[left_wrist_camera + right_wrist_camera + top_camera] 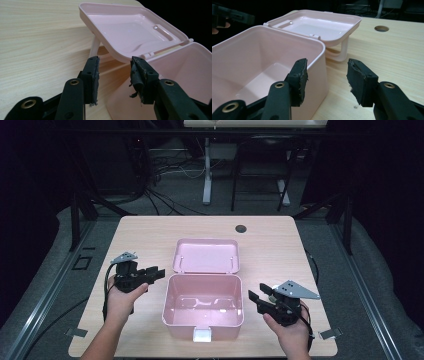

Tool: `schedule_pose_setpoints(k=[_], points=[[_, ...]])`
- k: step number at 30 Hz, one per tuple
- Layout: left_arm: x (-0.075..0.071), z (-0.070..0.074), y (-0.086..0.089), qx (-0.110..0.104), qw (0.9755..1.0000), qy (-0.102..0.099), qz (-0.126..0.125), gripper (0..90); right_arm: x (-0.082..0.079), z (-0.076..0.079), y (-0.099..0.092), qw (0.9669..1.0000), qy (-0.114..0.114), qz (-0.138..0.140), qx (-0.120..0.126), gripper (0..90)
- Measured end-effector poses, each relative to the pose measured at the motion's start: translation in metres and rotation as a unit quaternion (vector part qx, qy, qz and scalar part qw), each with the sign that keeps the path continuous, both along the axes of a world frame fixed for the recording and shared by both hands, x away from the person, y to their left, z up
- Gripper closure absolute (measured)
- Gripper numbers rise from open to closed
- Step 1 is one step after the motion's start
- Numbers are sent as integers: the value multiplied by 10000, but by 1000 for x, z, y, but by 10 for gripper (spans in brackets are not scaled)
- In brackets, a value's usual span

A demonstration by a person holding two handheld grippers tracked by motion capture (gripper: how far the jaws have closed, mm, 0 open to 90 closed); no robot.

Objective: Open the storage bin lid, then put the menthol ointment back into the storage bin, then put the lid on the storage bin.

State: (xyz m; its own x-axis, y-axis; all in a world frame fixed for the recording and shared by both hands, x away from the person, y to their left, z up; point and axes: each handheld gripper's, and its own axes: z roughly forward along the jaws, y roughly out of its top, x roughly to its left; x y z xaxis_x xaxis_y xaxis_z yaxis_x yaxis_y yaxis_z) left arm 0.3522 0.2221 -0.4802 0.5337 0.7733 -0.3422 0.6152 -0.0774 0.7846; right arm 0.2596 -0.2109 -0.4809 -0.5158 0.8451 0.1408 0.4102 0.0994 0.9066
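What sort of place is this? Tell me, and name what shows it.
Probably a lab or recording studio. A lone wooden table stands among dark curtains, loose cables run across the floor behind it, and a metal frame surrounds the table, which holds a pink box.

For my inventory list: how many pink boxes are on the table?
1. The single pink box stands near the table's front edge, between the two hand-held grippers, with its lid folded open behind it. Its inside appears empty.

One pink box (202, 307), one table (150, 230), two claws.
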Motion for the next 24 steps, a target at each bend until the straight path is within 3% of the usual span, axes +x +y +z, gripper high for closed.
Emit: schedule_pose_setpoints(k=[1,4,5,7,14,15,19,24], points=[[0,1,0,-1,10000,3,-13,579,1,0,-1,9999,-97,-54,-7,475],[-1,2,1,-9,10000,-28,-31,565,4,2,-3,9999,-113,-103,-25,467],[-1,3,1,-12,10000,-42,-32,560,9,4,-5,10000,40,-81,-12,461],[-2,5,4,-14,10000,-73,-21,549,13,5,-6,9999,49,-102,-19,458],[-2,5,9,1,9999,-133,96,544,25,11,-10,9981,385,37,-478,416],[-2,5,10,46,9998,-169,113,538,30,14,-11,9969,419,59,-669,408],[-2,5,13,127,9996,-211,140,509,40,16,-13,9943,577,133,-886,390],[-2,6,14,119,9996,-254,19,497,56,17,-16,9858,801,146,-1471,391]])
